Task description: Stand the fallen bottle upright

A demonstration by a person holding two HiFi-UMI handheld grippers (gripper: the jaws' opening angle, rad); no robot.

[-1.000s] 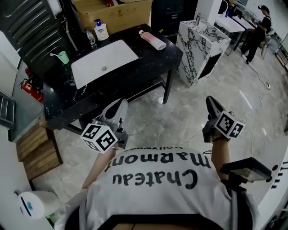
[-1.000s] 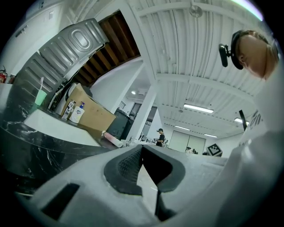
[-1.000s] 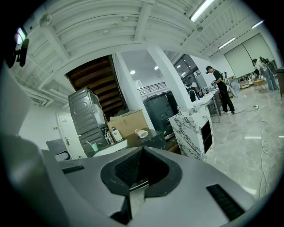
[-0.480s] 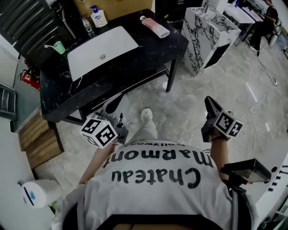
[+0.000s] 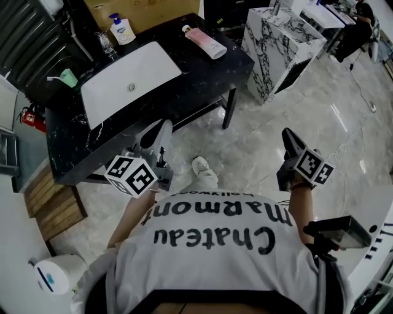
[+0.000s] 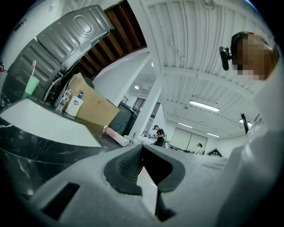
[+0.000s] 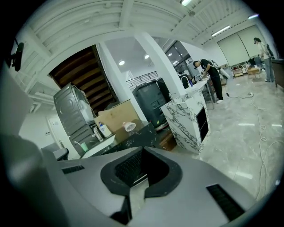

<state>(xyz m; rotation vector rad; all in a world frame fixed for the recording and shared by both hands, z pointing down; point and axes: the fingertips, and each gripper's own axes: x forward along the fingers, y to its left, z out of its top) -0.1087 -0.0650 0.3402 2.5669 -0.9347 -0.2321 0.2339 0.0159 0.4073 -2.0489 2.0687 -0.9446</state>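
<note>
We are standing on a pale marble floor (image 5: 258, 138) in a large, bright workshop, facing a black desk (image 5: 202, 76) with a white sink (image 5: 126, 86) set into its top. The pink bottle (image 5: 206, 43) is lying on its side near the far right corner of the desk. Its white cap is pointing toward a cardboard box (image 5: 144, 9) behind it. A soap pump bottle (image 5: 121, 29) is standing upright behind the sink. A green cup (image 5: 69, 78) is sitting at the sink's left end with something thin and white sticking out of it. A white marbled cabinet (image 5: 276, 49) is standing just beside the desk's right end, and a person (image 5: 359, 27) is working at a bench far behind it.

We are holding the left tongs (image 5: 163, 127) close to the desk's front edge, pointing about level toward the sink. Their jaws are resting together with nothing between them, and they are well apart from the bottle. We are holding the right tongs (image 5: 287, 137) over the open floor to the right of the desk, tipping a little downward. Their jaws are also pressing together on nothing. In the right gripper view the bottle is showing end-on across the desk, well apart from the jaws. Our shoe (image 5: 199, 164) is stepping on the floor between the two tongs.
</note>
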